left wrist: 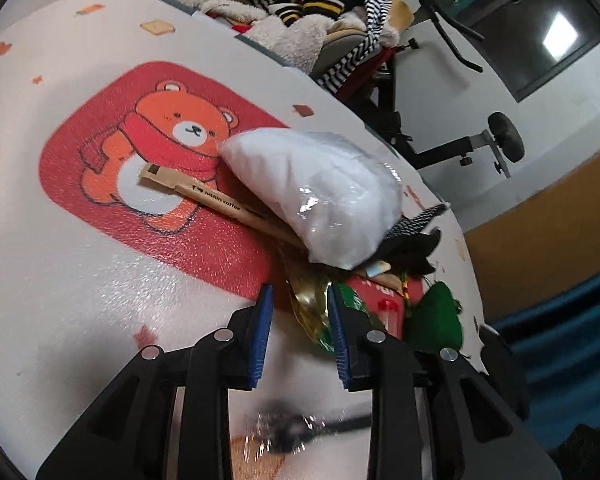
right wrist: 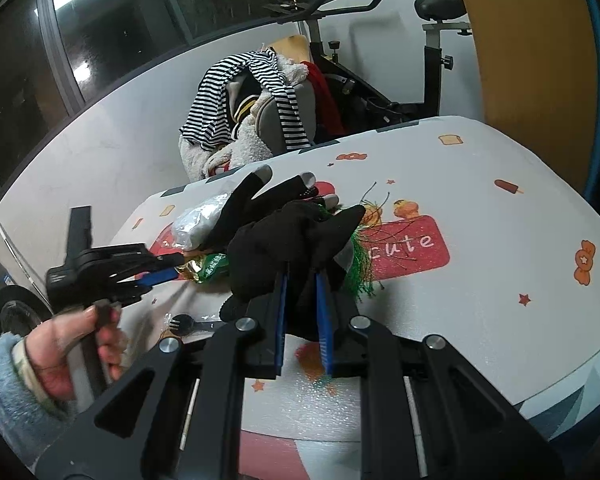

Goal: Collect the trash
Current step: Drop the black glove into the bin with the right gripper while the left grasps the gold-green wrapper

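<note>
The right tongs (right wrist: 300, 280) are clamped on black gloves (right wrist: 288, 240) above the counter (right wrist: 480, 240). The left tongs (left wrist: 298, 300) stand parted, empty, at a gold-green wrapper (left wrist: 312, 308). A clear bag of white stuff (left wrist: 316, 196) lies on a paper sleeve (left wrist: 216, 196) nearby.

Both grippers black plastic, blue ribbed pads (left wrist: 260, 336), silver round screws on linkage arms; left gripper (right wrist: 164, 274) at 9 o'clock, bare left hand (right wrist: 72, 352) with dark nails, fluffy light-blue sleeve (right wrist: 0, 392)
</note>
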`<state>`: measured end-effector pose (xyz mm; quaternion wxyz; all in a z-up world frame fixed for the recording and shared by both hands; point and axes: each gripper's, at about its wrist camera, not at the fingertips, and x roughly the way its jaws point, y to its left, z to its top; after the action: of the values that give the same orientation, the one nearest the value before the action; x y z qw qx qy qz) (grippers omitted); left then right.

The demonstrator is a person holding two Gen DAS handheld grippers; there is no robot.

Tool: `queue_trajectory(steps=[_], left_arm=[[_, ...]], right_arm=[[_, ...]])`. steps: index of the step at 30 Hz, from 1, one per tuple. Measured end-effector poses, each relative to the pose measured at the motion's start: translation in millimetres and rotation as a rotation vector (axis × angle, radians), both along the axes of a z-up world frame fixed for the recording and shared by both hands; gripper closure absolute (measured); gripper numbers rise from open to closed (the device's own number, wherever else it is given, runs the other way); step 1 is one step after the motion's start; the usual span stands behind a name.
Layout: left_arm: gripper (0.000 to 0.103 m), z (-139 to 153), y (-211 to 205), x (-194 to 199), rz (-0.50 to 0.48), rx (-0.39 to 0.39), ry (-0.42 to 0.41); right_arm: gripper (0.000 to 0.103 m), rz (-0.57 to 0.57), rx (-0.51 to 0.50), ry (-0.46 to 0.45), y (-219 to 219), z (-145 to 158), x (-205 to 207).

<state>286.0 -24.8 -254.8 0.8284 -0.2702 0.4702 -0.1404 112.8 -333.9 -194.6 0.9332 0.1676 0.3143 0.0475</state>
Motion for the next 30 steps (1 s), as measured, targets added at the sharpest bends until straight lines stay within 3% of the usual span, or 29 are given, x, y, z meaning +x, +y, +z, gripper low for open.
queue_trajectory(steps=[4,12,23,30], left_arm=[[0.095,9.0,-1.6,-9.9,-0.030,0.047,-0.062],[0.097,56.0,16.4,-61.1,-0.097,0.143,-0.211],[0.097,108.4,46.3,-166.9,-0.178,0.241,-0.361],[0.097,115.9,69.0,-224.3,-0.182,0.247,-0.379]], right_arm=[[0.086,-0.003,-0.003,0.002,-3.1,2.1,-4.9],[0.086,0.029,0.010,-0.006,7.2,11.2,-14.2],[0.086,0.218,-0.037,0.017,43.9,33.0,-44.7],[0.086,0.337,-0.089,0.092,65.9,31.8,-72.4]])
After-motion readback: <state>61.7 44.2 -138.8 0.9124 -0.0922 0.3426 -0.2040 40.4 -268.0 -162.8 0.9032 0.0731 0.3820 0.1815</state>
